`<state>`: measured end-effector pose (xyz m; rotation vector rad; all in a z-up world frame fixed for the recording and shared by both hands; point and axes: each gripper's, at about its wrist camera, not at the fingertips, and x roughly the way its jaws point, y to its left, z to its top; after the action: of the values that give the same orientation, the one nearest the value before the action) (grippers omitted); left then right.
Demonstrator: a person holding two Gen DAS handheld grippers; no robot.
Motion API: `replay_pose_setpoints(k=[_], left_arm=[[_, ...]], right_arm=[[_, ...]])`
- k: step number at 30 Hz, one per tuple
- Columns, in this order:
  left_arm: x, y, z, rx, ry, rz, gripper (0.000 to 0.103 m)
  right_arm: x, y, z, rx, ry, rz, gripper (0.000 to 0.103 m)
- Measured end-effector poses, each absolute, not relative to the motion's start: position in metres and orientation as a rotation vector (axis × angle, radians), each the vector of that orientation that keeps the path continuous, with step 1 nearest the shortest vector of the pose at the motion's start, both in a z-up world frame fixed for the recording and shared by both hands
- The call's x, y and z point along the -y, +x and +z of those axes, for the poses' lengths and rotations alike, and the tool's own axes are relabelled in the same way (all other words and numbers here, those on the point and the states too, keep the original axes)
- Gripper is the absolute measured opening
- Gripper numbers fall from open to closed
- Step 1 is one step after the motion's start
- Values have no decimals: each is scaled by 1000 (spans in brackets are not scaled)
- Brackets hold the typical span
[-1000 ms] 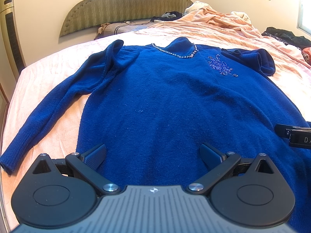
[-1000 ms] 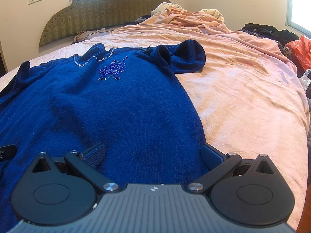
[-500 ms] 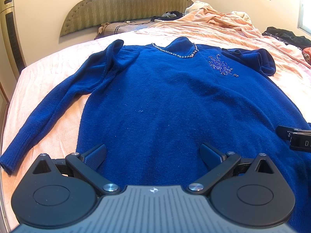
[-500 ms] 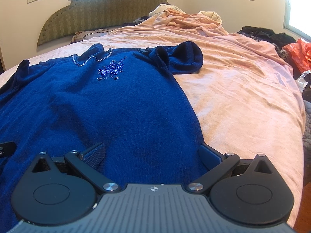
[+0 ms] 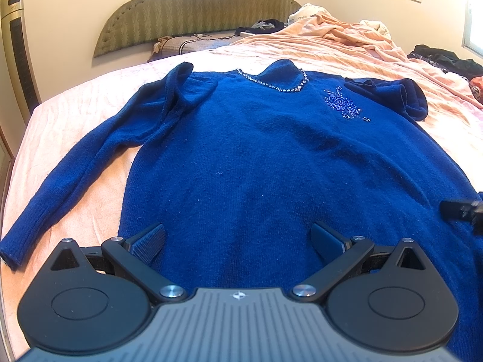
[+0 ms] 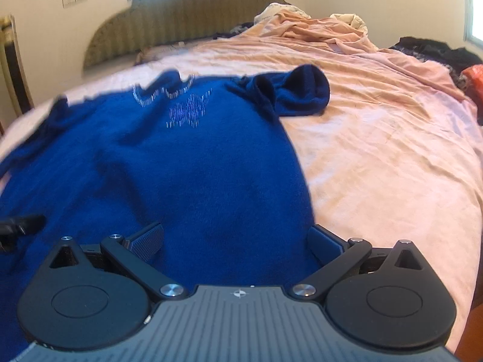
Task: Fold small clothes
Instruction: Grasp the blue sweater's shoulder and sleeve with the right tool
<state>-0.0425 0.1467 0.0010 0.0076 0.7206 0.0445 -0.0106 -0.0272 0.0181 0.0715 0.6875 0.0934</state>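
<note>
My left gripper sits low over the hem end of the blue sweater, its fingers spread wide with only knit between them; the hem itself is hidden under the gripper body. My right gripper is likewise spread and holds nothing, near the sweater's right edge, with its right finger at the line where blue meets the pink bedsheet. Each gripper's tip pokes into the other's view at the frame edge, cut off. The sweater lies face up and flat on the sheet. Its left sleeve stretches out straight toward me. The right sleeve is bunched up by the shoulder, so its cuff is hard to make out. Farther off, the beaded neckline and beaded motif read clearly from the left, but smear into streaks in the blurred right view. Beyond lie a rumpled pink blanket and the padded headboard.
</note>
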Motion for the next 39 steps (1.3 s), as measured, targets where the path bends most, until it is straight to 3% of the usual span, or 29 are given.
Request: replay_pose_setpoints(k=[9,14,21,30,39], left_arm=[[-145,-43,2,-720,12,45,103],[-146,-44,2,-718,6,43,103],[-148,-44,3,-713,-8,37,103],[-147,-43,3,-715,-5,38,103],[-148,-43,3,-711,-14,35,103]], right_arm=[[134,56,70,-561,437,114,103],[177,116,66,-547,594,86,83],[143,193,70,-593,384,180,80],[110,252,40,-829,753,340,74],[105,272,22,-895,890,296,72]])
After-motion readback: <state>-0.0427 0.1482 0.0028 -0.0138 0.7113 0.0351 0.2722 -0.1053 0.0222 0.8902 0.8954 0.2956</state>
